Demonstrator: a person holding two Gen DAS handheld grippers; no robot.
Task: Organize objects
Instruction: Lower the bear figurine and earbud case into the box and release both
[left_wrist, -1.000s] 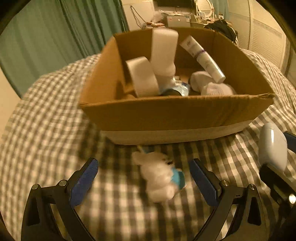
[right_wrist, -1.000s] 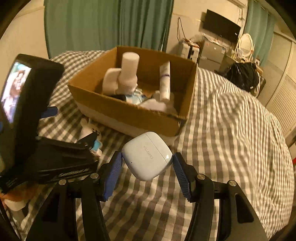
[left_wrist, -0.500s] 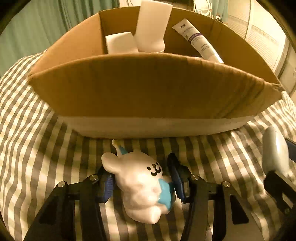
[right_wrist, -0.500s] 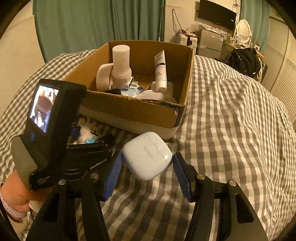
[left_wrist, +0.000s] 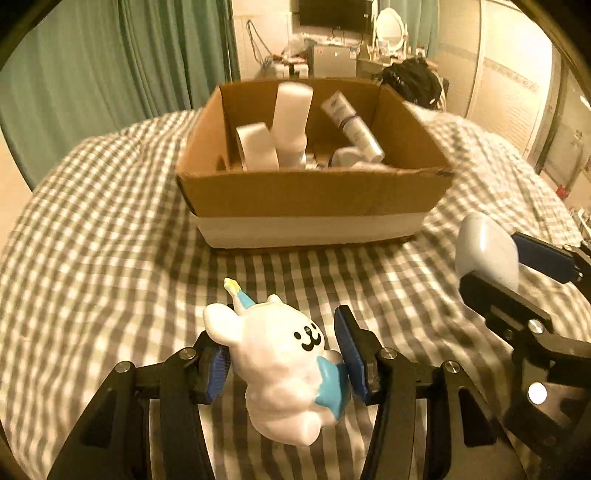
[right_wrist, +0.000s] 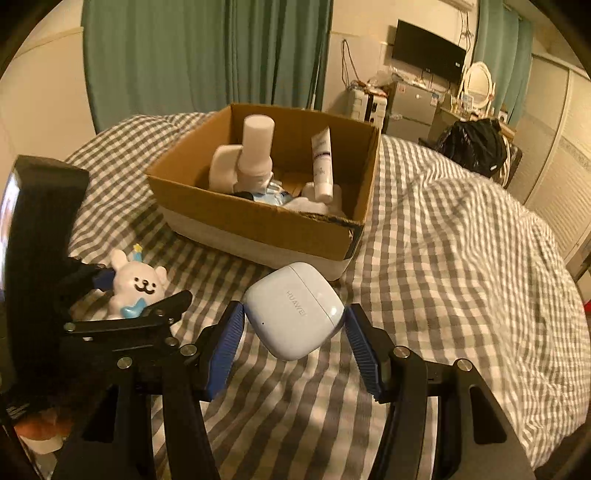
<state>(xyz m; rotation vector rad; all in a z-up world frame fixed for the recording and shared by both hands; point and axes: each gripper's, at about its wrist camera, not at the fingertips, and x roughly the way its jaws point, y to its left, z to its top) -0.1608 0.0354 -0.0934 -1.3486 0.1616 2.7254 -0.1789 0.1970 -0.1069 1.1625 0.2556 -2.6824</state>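
My left gripper (left_wrist: 282, 356) is shut on a white bear figurine (left_wrist: 282, 363) with a blue bow and party hat, held above the checked bedspread. The same figurine (right_wrist: 135, 286) shows at the left of the right wrist view, between the left gripper's fingers (right_wrist: 168, 299). My right gripper (right_wrist: 295, 334) is shut on a pale blue earbuds case (right_wrist: 293, 308); this case (left_wrist: 484, 253) also appears at the right edge of the left wrist view. An open cardboard box (left_wrist: 314, 192) (right_wrist: 258, 221) stands just beyond both grippers, holding a tape roll, a white bottle and a tube.
The checked bedspread (right_wrist: 443, 258) spreads out around the box, with wide room to the right. Green curtains (left_wrist: 110, 74), a TV, a small fridge, a mirror and a black bag (right_wrist: 472, 144) stand at the back of the room.
The left gripper closed on the bear figurine that lay on the bedspread and lifted it, drawing back from the box. The right gripper kept its hold on the earbuds case and shifted slightly.
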